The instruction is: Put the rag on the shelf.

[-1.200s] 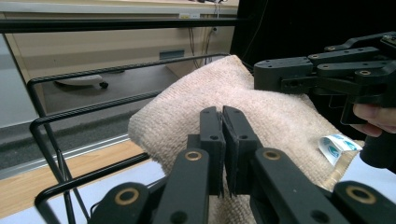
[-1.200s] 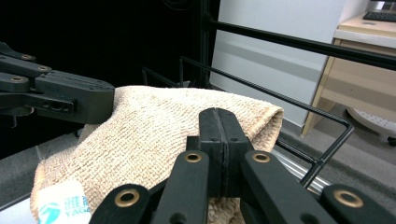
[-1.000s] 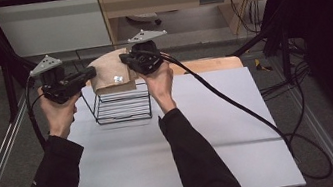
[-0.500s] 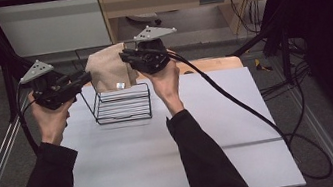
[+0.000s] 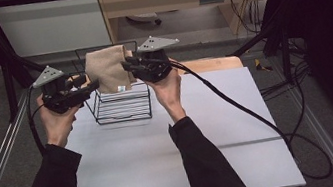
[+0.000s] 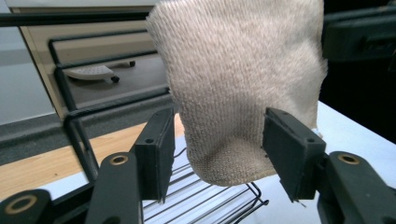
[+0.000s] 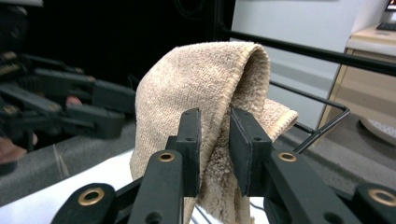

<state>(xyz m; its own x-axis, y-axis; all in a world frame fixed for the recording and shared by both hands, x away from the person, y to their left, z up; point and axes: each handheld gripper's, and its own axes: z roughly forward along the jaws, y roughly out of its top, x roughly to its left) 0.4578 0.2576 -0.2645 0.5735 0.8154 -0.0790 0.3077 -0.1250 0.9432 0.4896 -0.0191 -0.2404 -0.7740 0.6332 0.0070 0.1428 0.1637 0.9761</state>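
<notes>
A beige towel [image 5: 109, 69] hangs folded over the top bar of a black wire basket [image 5: 124, 111] at the table's far left. My left gripper [image 5: 88, 84] is level with it on the left. Its jaws have just been opening, and the towel's lower fold [image 6: 243, 84] hangs loose between the open left gripper [image 6: 217, 140]. My right gripper [image 5: 128, 64] faces it from the right. Its jaws have just been opening a little. In the right gripper view the towel's hem [image 7: 201, 88] runs up between the close-set pads of the right gripper [image 7: 215, 140], which do not pinch it.
The white table [image 5: 211, 132] spreads toward the person; a wooden board [image 5: 210, 63] lies at its far edge. A thick black cable [image 5: 237, 107] trails from the right gripper across the table's right half. Metal frame rails run along both sides.
The towel has risen from the basket's top and now hangs higher, over the bar. My left gripper has drawn slightly left and opened off the towel. The right jaws have parted a little.
</notes>
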